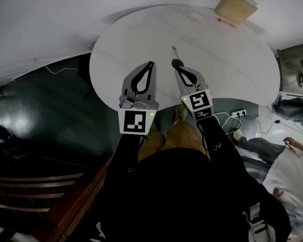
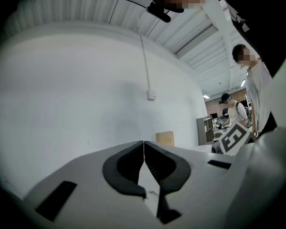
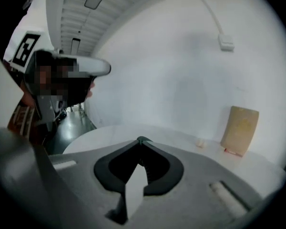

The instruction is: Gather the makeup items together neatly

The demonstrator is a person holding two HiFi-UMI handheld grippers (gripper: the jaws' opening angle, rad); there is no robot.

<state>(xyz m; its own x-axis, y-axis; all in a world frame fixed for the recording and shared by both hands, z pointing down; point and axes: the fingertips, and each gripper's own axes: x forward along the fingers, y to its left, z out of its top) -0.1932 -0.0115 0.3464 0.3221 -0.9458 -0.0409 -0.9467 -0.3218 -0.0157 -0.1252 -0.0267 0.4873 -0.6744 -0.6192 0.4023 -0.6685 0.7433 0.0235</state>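
The left tongs (image 1: 151,63) are together, empty, above the white surface (image 1: 232,64). The right tongs (image 1: 178,68) beside them clamp a dark green-ended makeup item (image 1: 177,62).

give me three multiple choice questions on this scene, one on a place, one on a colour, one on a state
1. Where on the white table is the tan box?
A) near edge, by the tools
B) far rim
C) centre

2. What colour is the end of the thin item at the right tool tips?
A) red
B) yellow
C) dark green

3. How do the left tool jaws stand?
A) together, empty
B) wide apart
C) shut on the box

Answers:
1 B, it sits at the rim farthest from the person.
2 C, a dark green end shows between the tips.
3 A, the pads meet with nothing between.
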